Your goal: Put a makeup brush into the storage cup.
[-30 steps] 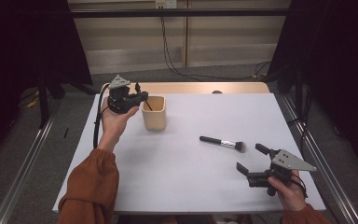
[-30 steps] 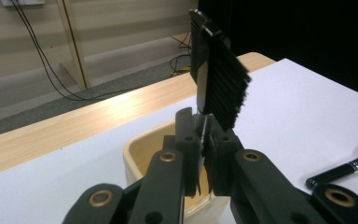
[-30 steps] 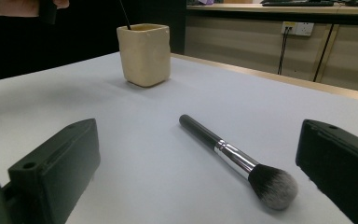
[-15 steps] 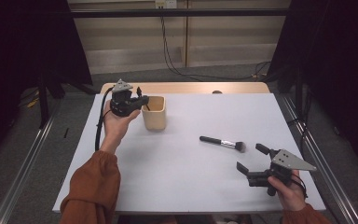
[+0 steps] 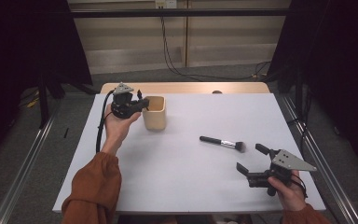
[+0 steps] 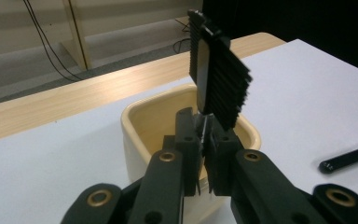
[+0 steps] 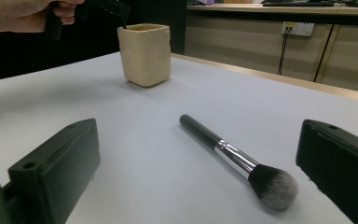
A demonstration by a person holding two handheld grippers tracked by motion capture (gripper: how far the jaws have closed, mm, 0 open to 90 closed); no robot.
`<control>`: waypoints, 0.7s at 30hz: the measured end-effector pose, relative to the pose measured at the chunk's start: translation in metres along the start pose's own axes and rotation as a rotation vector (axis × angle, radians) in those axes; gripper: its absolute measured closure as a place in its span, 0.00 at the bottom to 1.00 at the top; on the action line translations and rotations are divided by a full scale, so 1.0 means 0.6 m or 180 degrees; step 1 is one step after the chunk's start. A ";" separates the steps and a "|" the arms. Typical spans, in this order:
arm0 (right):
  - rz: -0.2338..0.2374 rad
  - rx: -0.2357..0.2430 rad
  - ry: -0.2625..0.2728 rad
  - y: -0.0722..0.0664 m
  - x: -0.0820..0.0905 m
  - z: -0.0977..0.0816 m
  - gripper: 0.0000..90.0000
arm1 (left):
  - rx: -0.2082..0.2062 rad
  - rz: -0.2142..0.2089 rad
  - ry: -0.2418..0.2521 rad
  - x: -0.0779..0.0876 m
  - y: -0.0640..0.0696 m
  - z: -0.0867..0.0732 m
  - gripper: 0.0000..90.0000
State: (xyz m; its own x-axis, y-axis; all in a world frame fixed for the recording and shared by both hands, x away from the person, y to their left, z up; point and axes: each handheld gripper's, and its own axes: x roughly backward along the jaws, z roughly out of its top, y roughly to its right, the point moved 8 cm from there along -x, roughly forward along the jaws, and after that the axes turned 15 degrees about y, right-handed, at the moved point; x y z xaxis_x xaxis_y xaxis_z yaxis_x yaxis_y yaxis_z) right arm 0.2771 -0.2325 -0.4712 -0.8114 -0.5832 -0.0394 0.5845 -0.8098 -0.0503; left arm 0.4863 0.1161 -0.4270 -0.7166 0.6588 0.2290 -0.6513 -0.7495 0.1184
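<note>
White table (image 5: 177,177): your left tool (image 6: 204,140) clamps a black comb (image 6: 219,79) above the cup (image 6: 140,126); tilt may miss the rim; right tool (image 5: 257,162) wide

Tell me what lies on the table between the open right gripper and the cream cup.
In the high view, a black-handled makeup brush lies between the right gripper and the cream square cup; the rest is bare white tabletop.

Matt cream cup (image 6: 168,130), ribbed black plastic comb (image 6: 219,74), brush (image 7: 233,156) with shiny metal ferrule.
</note>
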 end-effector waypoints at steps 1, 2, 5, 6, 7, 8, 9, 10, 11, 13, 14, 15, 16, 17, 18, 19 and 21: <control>-0.0002 -0.0001 0.0000 0.000 0.000 0.000 0.00 | 0.0003 -0.0001 -0.0008 0.000 -0.001 -0.002 0.94; -0.0004 -0.0001 -0.0001 0.000 0.000 0.000 0.00 | 0.0012 0.0004 -0.0008 0.000 -0.002 -0.004 0.94; -0.0008 0.0002 -0.0006 0.001 0.000 -0.001 0.00 | 0.0019 0.0006 -0.0005 0.001 -0.003 -0.007 0.94; -0.0001 0.0006 -0.0008 0.001 -0.001 -0.001 0.00 | 0.0023 0.0003 -0.0001 0.001 -0.004 -0.007 0.93; -0.0002 0.0009 -0.0009 0.000 -0.001 -0.001 0.00 | 0.0040 0.0003 0.0003 0.000 -0.004 -0.008 0.91; -0.0001 0.0007 -0.0010 0.000 -0.001 -0.001 0.00 | 0.0034 0.0024 -0.0013 0.000 -0.005 -0.009 0.88; 0.0003 0.0005 -0.0006 0.000 -0.001 -0.001 0.00 | 0.0028 0.0034 -0.0017 0.000 -0.005 -0.010 0.85; 0.0002 0.0003 -0.0007 0.000 0.000 -0.001 0.00 | 0.0040 0.0044 -0.0017 -0.001 -0.005 -0.011 0.82; -0.0006 -0.0005 -0.0005 0.001 0.000 -0.001 0.00 | 0.0032 0.0064 -0.0031 0.000 -0.006 -0.012 0.76; -0.0008 -0.0009 -0.0002 0.001 0.001 0.000 0.00 | 0.0013 0.0075 -0.0020 0.001 -0.006 -0.013 0.71; -0.0009 -0.0010 -0.0002 0.001 0.001 -0.001 0.00 | 0.0018 0.0089 -0.0022 0.002 -0.007 -0.013 0.66; -0.0007 -0.0007 -0.0007 0.001 0.000 -0.001 0.00 | 0.0021 0.0098 -0.0014 0.002 -0.008 -0.012 0.62; -0.0008 -0.0004 -0.0006 0.001 0.000 -0.001 0.00 | 0.0031 0.0106 0.0006 0.002 -0.008 -0.011 0.59; -0.0005 -0.0002 -0.0005 0.001 0.000 -0.001 0.00 | 0.0029 0.0119 0.0016 0.002 -0.009 -0.010 0.54; 0.0002 0.0000 -0.0006 0.000 0.000 -0.001 0.00 | 0.0019 0.0130 0.0023 0.003 -0.011 -0.010 0.48; 0.0003 0.0000 -0.0003 0.000 0.000 0.000 0.00 | 0.0034 0.0129 0.0036 0.004 -0.011 -0.009 0.44; -0.0002 -0.0005 0.0003 0.000 0.000 0.000 0.00 | 0.0010 0.0158 0.0066 0.009 -0.013 -0.008 0.36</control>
State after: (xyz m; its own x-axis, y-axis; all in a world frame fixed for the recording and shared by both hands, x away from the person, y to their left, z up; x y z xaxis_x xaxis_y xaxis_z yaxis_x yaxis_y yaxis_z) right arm 0.2772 -0.2326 -0.4712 -0.8118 -0.5825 -0.0402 0.5839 -0.8102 -0.0518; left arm 0.4864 0.1254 -0.4312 -0.7531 0.6219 0.2146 -0.6140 -0.7816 0.1104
